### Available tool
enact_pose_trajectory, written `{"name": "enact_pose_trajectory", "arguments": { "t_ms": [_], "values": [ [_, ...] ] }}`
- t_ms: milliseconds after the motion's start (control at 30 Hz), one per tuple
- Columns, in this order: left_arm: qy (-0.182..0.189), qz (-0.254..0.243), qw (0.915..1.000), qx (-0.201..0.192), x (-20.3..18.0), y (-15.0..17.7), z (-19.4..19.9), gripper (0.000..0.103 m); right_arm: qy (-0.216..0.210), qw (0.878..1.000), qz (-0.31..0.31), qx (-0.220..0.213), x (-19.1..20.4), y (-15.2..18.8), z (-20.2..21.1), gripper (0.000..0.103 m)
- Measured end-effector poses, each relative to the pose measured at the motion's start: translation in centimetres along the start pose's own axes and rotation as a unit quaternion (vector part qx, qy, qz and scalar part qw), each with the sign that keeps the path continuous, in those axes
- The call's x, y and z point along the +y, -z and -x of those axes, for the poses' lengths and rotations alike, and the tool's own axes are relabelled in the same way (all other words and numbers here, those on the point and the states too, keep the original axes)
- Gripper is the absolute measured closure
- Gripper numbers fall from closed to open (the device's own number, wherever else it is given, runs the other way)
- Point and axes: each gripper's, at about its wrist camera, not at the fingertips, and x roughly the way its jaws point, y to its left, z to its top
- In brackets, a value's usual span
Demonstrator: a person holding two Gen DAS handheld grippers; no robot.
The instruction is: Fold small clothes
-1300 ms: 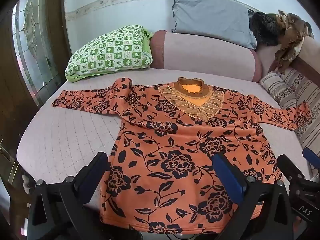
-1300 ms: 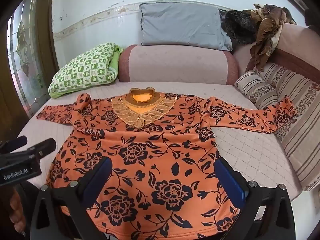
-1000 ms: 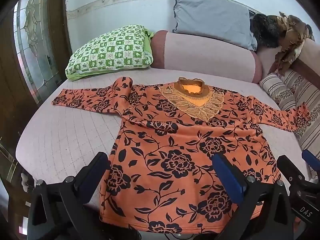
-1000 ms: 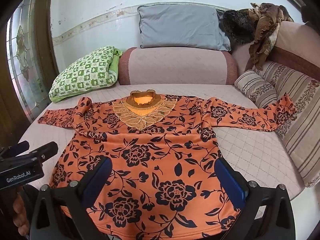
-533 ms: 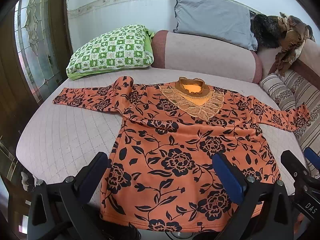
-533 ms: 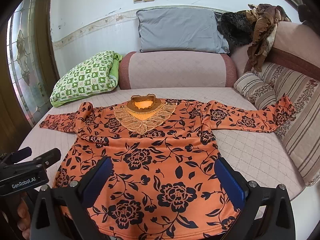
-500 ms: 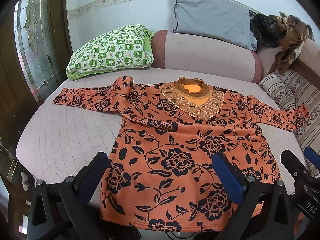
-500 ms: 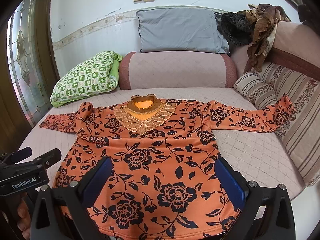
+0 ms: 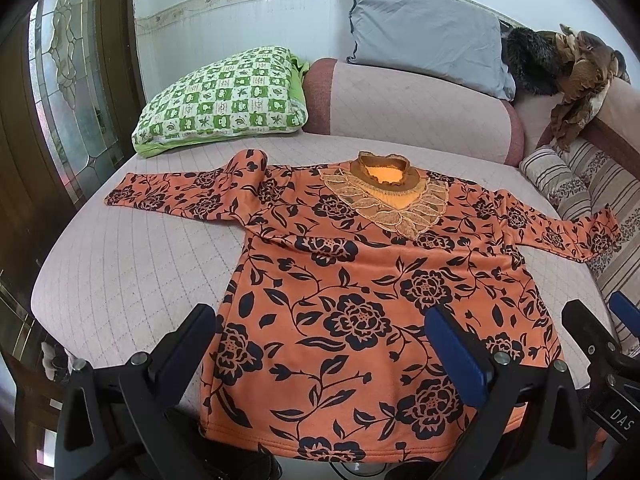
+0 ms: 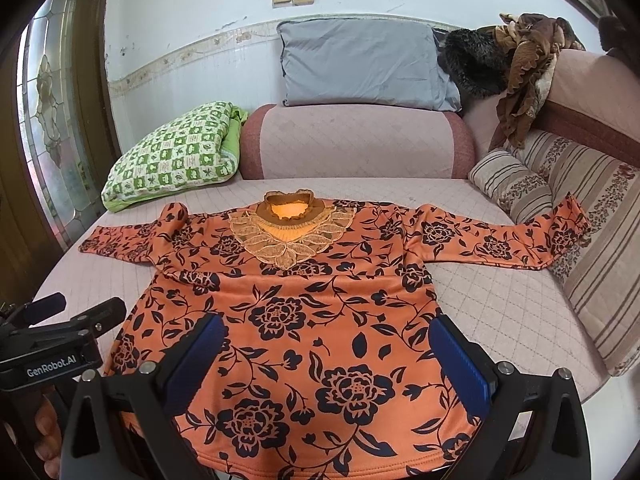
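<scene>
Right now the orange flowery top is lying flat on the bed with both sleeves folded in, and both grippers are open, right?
Not quite. The orange flowery top lies flat on the bed, but both sleeves are spread out to the sides, not folded in; the right wrist view shows this. The left gripper and right gripper are open.

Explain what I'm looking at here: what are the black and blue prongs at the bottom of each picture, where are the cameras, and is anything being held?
Each picture comes from a fisheye camera mounted on a handheld two-finger gripper, looking forward along its fingers. The prongs are those fingers: the left gripper in one view, the right gripper in the other. A person carries one in each hand. Both are wide open and hold nothing. Spread flat on the pink quilted sofa bed is an orange top with black flowers, sleeves out to both sides, not yet folded. Behind it lie a green checked pillow and a grey cushion.
</scene>
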Motion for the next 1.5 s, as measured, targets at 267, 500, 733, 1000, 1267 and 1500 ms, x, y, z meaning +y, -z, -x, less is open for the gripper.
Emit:
{"name": "enact_pose_trajectory", "arguments": {
  "t_ms": [267,500,733,1000,1267,1500],
  "values": [
    [0.002,0.002,1.0,0.001,0.04,0.0,-0.07,0.0,0.002,1.0,0.009,-0.002,0.44,-0.18,0.05,0.0],
    [0.002,0.005,1.0,0.0,0.25,0.06,-0.04,0.0,0.001,1.0,0.01,0.001,0.59,-0.17,-0.02,0.0],
    [0.002,0.005,1.0,0.0,0.29,0.11,-0.07,0.0,0.001,1.0,0.012,0.001,0.74,-0.07,-0.04,0.0],
    [0.002,0.003,1.0,0.0,0.25,0.11,-0.12,0.0,0.001,1.0,0.011,0.0,0.56,-0.12,-0.08,0.0],
    [0.003,0.001,1.0,0.001,0.05,0.14,-0.05,0.0,0.001,1.0,0.01,0.0,0.46,-0.14,-0.12,0.0],
    [0.002,0.002,1.0,0.0,0.08,0.21,0.14,0.0,0.001,1.0,0.011,-0.001,0.37,-0.13,-0.06,0.0]
  ]
}}
